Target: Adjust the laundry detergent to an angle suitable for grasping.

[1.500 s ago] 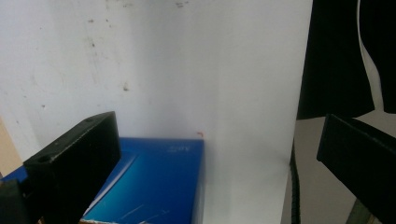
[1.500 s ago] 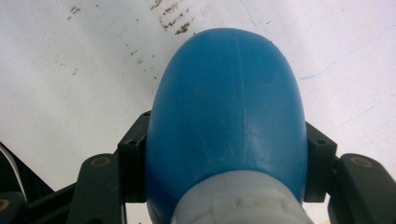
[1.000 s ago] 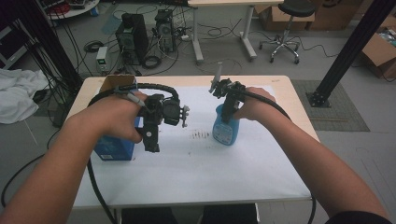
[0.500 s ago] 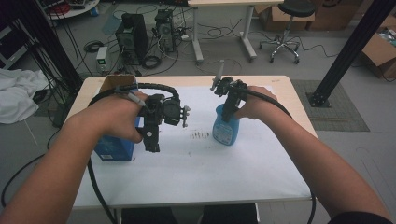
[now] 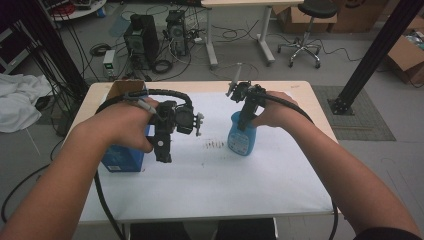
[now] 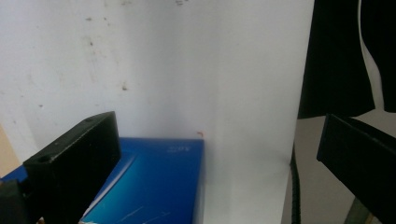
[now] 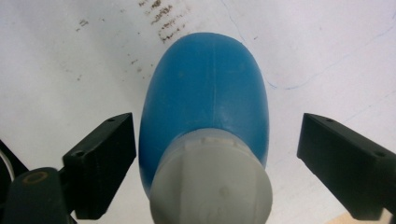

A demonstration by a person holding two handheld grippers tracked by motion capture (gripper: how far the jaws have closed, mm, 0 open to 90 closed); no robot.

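The right gripper hangs over an upright blue bottle with a white cap, jaws spread wide to either side of its neck, not touching. The left gripper, also wide, hovers above a blue box at the tabletop edge.

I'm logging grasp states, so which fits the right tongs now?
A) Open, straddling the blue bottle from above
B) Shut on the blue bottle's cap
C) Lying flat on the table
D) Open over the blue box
A: in the right gripper view the right tongs stand wide open, one jaw on each side of the blue bottle, neither touching it.
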